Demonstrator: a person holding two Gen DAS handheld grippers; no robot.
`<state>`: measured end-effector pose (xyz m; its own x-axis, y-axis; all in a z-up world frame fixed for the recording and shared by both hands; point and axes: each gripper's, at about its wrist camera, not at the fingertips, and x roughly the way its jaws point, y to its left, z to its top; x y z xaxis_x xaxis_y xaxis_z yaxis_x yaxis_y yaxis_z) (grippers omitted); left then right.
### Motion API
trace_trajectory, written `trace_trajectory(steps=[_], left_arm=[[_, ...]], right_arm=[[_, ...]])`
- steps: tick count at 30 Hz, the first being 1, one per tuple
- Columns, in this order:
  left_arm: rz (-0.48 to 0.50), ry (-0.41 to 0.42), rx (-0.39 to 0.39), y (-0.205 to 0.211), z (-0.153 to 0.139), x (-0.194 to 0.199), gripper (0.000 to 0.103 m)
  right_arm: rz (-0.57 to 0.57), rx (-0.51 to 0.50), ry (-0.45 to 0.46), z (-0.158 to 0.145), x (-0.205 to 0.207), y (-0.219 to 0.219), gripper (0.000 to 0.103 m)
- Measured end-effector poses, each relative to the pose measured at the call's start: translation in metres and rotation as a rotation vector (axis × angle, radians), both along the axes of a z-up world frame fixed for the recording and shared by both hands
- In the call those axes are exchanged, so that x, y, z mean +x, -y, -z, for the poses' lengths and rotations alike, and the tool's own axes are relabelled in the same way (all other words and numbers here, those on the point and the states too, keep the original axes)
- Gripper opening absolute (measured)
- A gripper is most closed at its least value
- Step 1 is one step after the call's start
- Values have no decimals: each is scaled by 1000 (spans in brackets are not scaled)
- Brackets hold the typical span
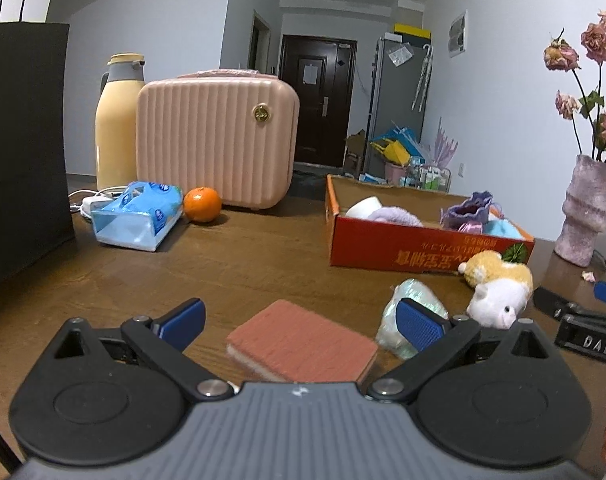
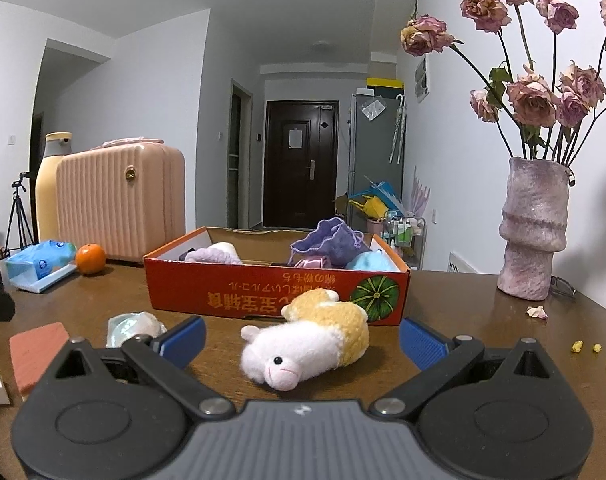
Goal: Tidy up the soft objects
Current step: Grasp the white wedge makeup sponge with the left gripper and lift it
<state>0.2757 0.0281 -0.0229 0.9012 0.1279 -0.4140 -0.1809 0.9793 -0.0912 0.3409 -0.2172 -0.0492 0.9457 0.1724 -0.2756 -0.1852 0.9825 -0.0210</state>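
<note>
A red cardboard box (image 1: 419,252) (image 2: 263,296) on the brown table holds several soft items: purple, lilac, blue and white. A pink sponge (image 1: 303,342) lies between the open fingers of my left gripper (image 1: 301,320); it also shows at the left of the right wrist view (image 2: 37,350). A pale green soft bundle (image 1: 407,308) (image 2: 131,328) lies beside the left gripper's right finger. A white and yellow plush animal (image 2: 307,344) (image 1: 499,288) lies in front of the box, between the open fingers of my right gripper (image 2: 301,342). Neither gripper touches anything.
A pink ribbed case (image 1: 217,136), a yellow flask (image 1: 117,120), a tissue pack (image 1: 137,214) and an orange (image 1: 202,204) stand at the back left. A black bag (image 1: 23,140) stands at far left. A vase of dried roses (image 2: 533,232) stands at the right.
</note>
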Motion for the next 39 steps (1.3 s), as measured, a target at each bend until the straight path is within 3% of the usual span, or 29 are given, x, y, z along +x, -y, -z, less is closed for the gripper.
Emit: trace_trajectory(steps=[6, 11, 23, 28, 39], left_arm=[[6, -24, 48, -16, 8, -11, 103], [20, -100, 114, -31, 23, -14, 103], [82, -318, 86, -47, 56, 10, 103], [79, -323, 50, -52, 58, 12, 103], [77, -324, 46, -52, 56, 17, 103]], right_arm=[[-6, -2, -9, 0, 0, 0, 103], [-18, 8, -26, 1, 2, 1, 103], [-81, -33, -72, 6, 1, -11, 103], [-84, -35, -82, 7, 2, -12, 103], [-76, -33, -94, 8, 5, -11, 103]])
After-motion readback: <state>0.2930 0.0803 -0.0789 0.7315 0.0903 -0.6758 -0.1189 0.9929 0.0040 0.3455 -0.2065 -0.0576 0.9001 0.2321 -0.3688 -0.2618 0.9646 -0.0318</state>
